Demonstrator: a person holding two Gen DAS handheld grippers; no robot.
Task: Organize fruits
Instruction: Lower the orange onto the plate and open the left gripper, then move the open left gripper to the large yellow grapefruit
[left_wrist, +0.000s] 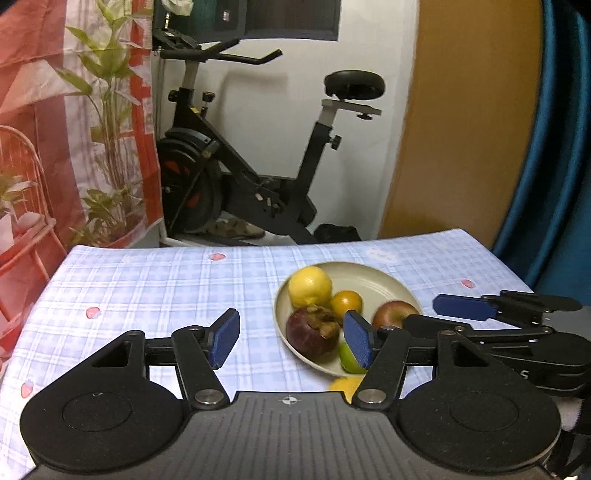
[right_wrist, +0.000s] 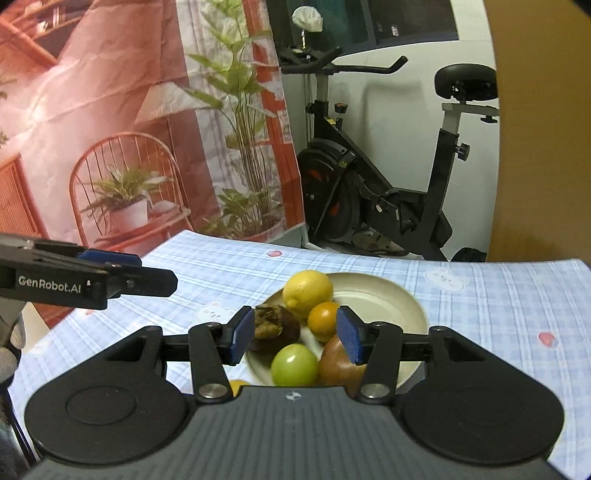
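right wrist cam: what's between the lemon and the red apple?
The small orange fruit sits between the lemon and red apple on the plate; right wrist view.

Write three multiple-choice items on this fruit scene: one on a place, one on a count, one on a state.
1. Where does the lemon lie?
A. on the plate's far-left side
B. on the cloth beside the plate
C. between the right gripper's pads

2. How many fruits lie in the plate?
A. three
B. five
C. seven

3. How do the left gripper and right gripper stand?
A. both open, empty
B. both shut on fruit
C. one holds the apple

Key: 1 A, it rests against the far rim; 2 B, lemon, orange, mangosteen, green fruit, apple; 3 A, nothing sits between the pads.
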